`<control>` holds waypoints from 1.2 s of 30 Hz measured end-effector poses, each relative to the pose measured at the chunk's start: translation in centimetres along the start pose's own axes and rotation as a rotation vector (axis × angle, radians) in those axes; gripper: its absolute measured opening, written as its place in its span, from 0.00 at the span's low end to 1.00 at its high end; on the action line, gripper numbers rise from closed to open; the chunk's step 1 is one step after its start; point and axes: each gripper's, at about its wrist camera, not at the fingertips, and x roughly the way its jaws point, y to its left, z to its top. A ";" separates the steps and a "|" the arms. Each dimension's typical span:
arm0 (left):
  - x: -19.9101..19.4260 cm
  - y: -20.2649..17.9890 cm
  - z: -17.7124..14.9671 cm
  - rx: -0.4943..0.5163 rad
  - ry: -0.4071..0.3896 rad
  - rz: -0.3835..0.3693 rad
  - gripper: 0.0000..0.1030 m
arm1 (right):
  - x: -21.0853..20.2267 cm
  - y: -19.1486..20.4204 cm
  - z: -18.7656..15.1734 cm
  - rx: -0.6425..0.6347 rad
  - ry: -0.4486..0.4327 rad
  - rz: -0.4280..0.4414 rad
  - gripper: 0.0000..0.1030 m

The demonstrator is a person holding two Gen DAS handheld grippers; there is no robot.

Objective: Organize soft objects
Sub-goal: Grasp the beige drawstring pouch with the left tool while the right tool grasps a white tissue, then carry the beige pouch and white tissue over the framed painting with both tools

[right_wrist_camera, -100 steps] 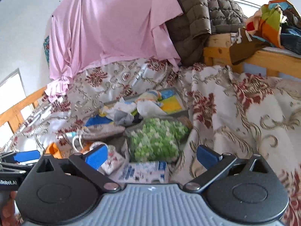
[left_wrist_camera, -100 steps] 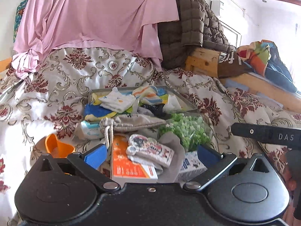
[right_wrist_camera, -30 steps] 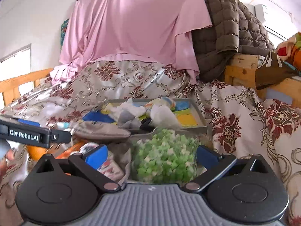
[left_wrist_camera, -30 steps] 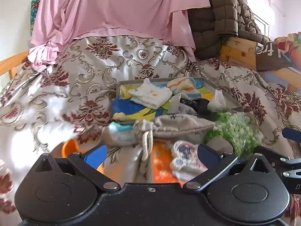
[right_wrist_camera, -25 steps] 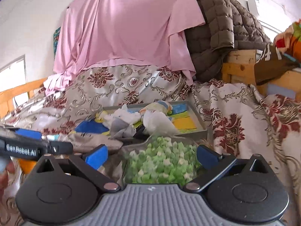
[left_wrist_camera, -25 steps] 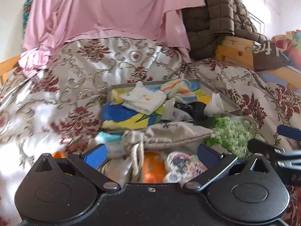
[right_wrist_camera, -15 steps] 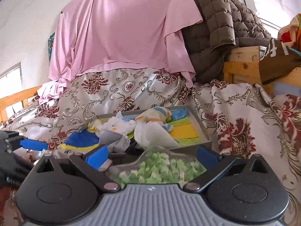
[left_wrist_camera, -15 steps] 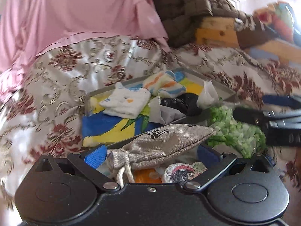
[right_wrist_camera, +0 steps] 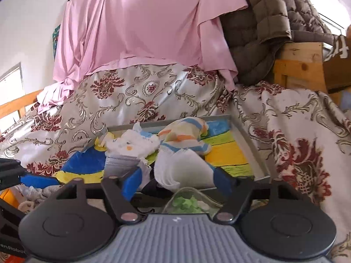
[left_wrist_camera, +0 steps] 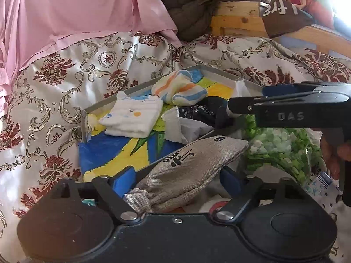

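A grey drawstring pouch [left_wrist_camera: 186,164] lies on the bedspread at the near edge of a grey-rimmed tray [left_wrist_camera: 105,100]. My left gripper [left_wrist_camera: 176,182] straddles the pouch with its jaws closing; the blue pads stand just off the pouch's sides. In the tray lie a folded white cloth [left_wrist_camera: 133,118], a striped cloth [left_wrist_camera: 179,87] and a black cloth [left_wrist_camera: 201,109]. My right gripper [right_wrist_camera: 178,182] reaches over the tray's near right corner, jaws closing, with a crumpled white cloth [right_wrist_camera: 182,166] between the fingers, not pinched. A clear bag of green bits [left_wrist_camera: 283,144] sits under it.
A floral bedspread [left_wrist_camera: 65,87] covers the bed, with a pink sheet [right_wrist_camera: 142,32] and a brown quilted jacket [right_wrist_camera: 263,22] draped behind. A wooden frame [left_wrist_camera: 237,19] stands at the back right. A printed packet [left_wrist_camera: 322,186] lies near a hand [left_wrist_camera: 333,153].
Both grippers have moved forward to the tray and their jaws have narrowed. The pouch now lies between my left fingers. My right gripper has passed over the green bag to the white cloth.
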 end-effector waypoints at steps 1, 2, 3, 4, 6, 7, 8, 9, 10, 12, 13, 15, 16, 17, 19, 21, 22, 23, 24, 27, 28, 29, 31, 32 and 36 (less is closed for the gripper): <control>0.1 0.1 0.1 -0.003 0.004 0.001 0.76 | 0.2 0.2 0.0 -0.005 0.007 0.003 0.58; 0.2 0.2 0.2 -0.004 0.008 0.007 0.75 | 0.4 0.3 0.0 -0.008 0.014 -0.001 0.55; 0.2 0.2 0.3 -0.006 0.009 0.011 0.72 | 0.5 0.5 -0.1 -0.014 0.019 -0.007 0.48; 0.2 0.3 0.3 -0.007 0.011 0.013 0.70 | 0.6 0.8 -0.2 -0.025 0.020 -0.013 0.41; 0.2 0.4 0.4 -0.011 0.011 0.016 0.66 | 0.6 1.0 -0.3 -0.041 0.016 -0.019 0.33; 0.2 0.4 0.5 -0.014 0.009 0.015 0.61 | 0.6 1.0 -0.2 -0.037 0.016 -0.016 0.28; 0.1 0.4 0.5 -0.016 0.008 0.016 0.58 | 0.6 0.9 -0.2 -0.032 0.016 -0.014 0.25; 0.1 0.3 0.6 -0.014 0.007 0.019 0.54 | 0.5 0.9 -0.2 -0.035 0.016 -0.013 0.20; 0.1 0.3 0.7 -0.014 0.007 0.016 0.50 | 0.5 0.9 -0.1 -0.039 0.016 -0.013 0.15; 0.1 0.2 0.9 -0.019 0.005 0.012 0.43 | 0.4 0.8 -0.1 -0.038 0.014 -0.012 0.08; 0.1 0.1 1.1 -0.021 0.005 0.010 0.35 | 0.4 0.8 -0.1 -0.038 0.013 -0.011 0.06; 0.1 -0.1 1.3 -0.025 0.011 0.013 0.33 | 0.1 0.6 0.0 -0.036 0.004 -0.014 0.05; 0.0 -0.2 1.4 -0.030 0.010 0.015 0.29 | 0.0 0.5 0.1 -0.032 -0.004 -0.014 0.04; 0.0 -0.3 1.4 -0.033 0.012 0.017 0.26 | -0.2 0.4 0.3 -0.027 -0.013 -0.013 0.04; -0.2 -0.5 1.7 -0.041 0.010 0.025 0.24 | -0.6 0.1 0.6 -0.016 -0.033 -0.009 0.04; -0.5 -0.5 2.0 -0.057 0.009 0.028 0.22 | -1.0 -0.2 1.0 -0.006 -0.051 -0.002 0.03; -0.8 -0.5 2.3 -0.068 0.007 0.028 0.22 | -1.1 -0.4 1.2 -0.001 -0.058 0.002 0.03; -1.0 -0.5 2.5 -0.074 0.002 0.029 0.22 | -1.3 -0.5 1.4 0.004 -0.067 0.003 0.03; -1.4 -0.5 2.9 -0.079 -0.005 0.031 0.21 | -1.5 -0.7 1.6 0.009 -0.080 0.005 0.03; -2.5 -0.5 4.3 -0.083 -0.038 0.032 0.21 | -2.1 -1.5 2.4 0.029 -0.121 0.014 0.03; -2.8 -0.4 4.8 -0.094 -0.049 0.028 0.21 | -2.3 -1.8 2.7 0.039 -0.140 0.022 0.03; -3.1 -0.2 5.4 -0.110 -0.061 0.028 0.21 | -2.6 -2.1 3.0 0.047 -0.159 0.028 0.03; -3.6 0.1 6.8 -0.140 -0.099 0.039 0.20 | -2.9 -2.8 3.6 0.067 -0.197 0.046 0.03; -3.7 0.2 7.5 -0.152 -0.119 0.045 0.20 | -3.1 -3.2 4.0 0.082 -0.222 0.064 0.03; -3.3 0.7 10.4 -0.217 -0.193 0.066 0.20 | -2.7 -4.5 5.2 0.133 -0.275 0.110 0.03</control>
